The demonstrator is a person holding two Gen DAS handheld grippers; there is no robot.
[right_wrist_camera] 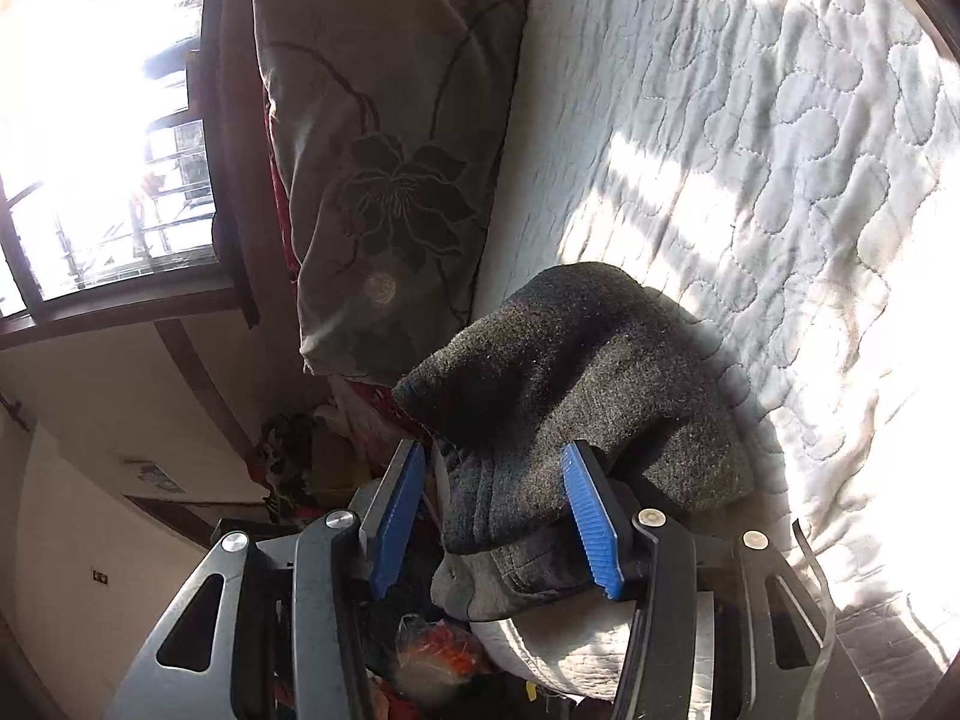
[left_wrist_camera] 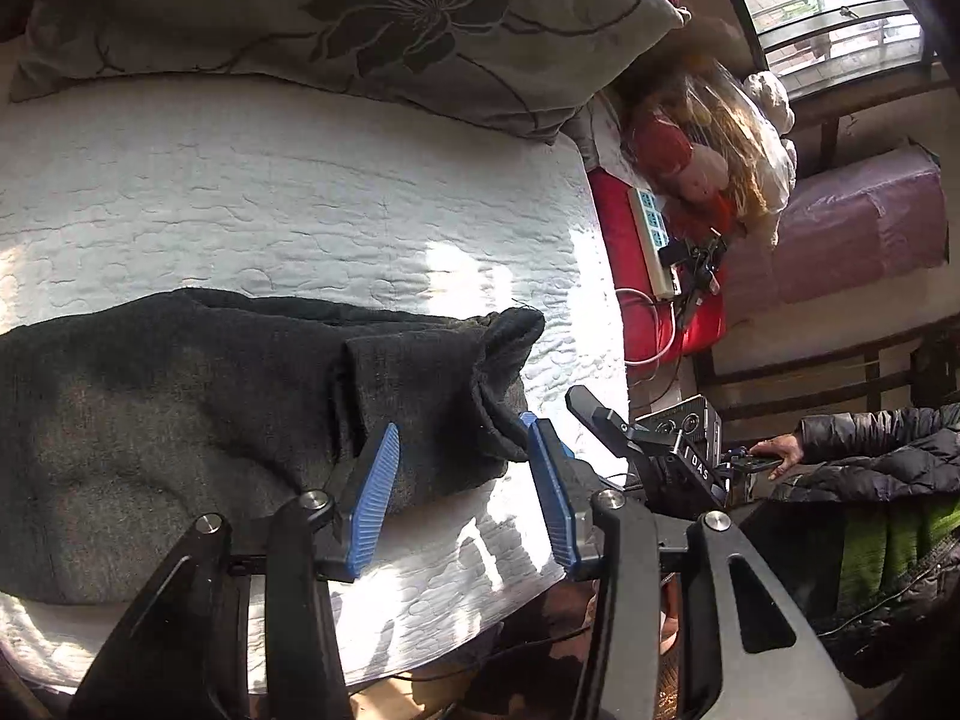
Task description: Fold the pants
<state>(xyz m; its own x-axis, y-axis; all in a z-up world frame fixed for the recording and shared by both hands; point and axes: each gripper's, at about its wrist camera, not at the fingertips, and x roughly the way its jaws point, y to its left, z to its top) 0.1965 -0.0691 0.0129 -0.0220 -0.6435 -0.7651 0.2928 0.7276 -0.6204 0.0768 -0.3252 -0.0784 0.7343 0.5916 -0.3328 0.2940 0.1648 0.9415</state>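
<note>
Left gripper (left_wrist_camera: 462, 468), nearest the lens: black frame, blue ribbed pads (left_wrist_camera: 375, 495), jaws partly apart with nothing pressed between them; the pads stand over the near corner of the pants.

Bed (left_wrist_camera: 270, 198): white quilted cover, sunlit in patches, spreading ahead of both grippers.

Pillow (left_wrist_camera: 372, 18): grey-brown with a dark flower print, at the far edge of the bed beyond the left gripper; in the right wrist view it lies ahead and left of the right gripper.

Pants (left_wrist_camera: 180, 420): dark grey knit, folded into a thick bundle on the bed. They lie ahead and left of the left gripper, one cuffed end rising just ahead of its right pad. In the right wrist view the bundle sits at the bed's edge directly ahead of the right gripper.

Right gripper (right_wrist_camera: 489, 504): same make, jaws partly apart. A fold of the pants hangs between the pads, its right side against the right pad, the left pad clear of the cloth; no grip.

Power strip (left_wrist_camera: 651, 240): white with blue-green sockets, on red cloth, ahead and right of the left gripper.

Lettering: "DAS" in white on the other gripper's body, right of the left gripper.
</note>
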